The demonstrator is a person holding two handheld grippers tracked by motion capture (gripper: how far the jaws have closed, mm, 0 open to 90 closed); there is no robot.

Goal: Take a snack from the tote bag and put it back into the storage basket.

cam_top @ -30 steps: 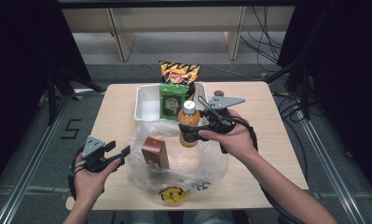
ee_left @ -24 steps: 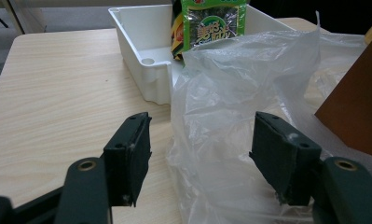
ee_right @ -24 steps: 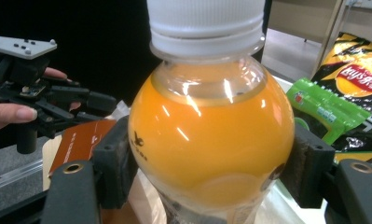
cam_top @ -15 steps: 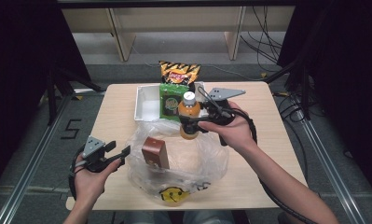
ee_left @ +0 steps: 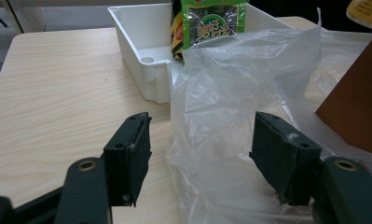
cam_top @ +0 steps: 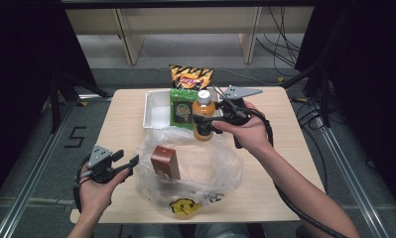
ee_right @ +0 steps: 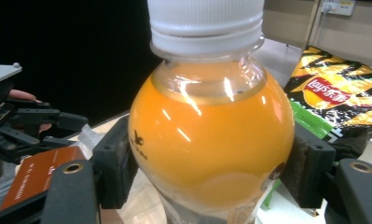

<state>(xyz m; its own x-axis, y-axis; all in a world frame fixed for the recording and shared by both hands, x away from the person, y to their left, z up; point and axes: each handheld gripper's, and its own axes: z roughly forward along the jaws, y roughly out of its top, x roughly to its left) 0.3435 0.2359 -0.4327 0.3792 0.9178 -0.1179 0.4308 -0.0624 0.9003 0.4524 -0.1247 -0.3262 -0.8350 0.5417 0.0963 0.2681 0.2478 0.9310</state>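
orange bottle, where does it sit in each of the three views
High view: the orange bottle is at centre, upright, clamped in the right gripper just in front of the white tray.
Left gripper view: not in it.
Right gripper view: the bottle is in the middle, close up, pressed between the two black jaws.
Shared landmark: the green snack packet, standing in the tray.
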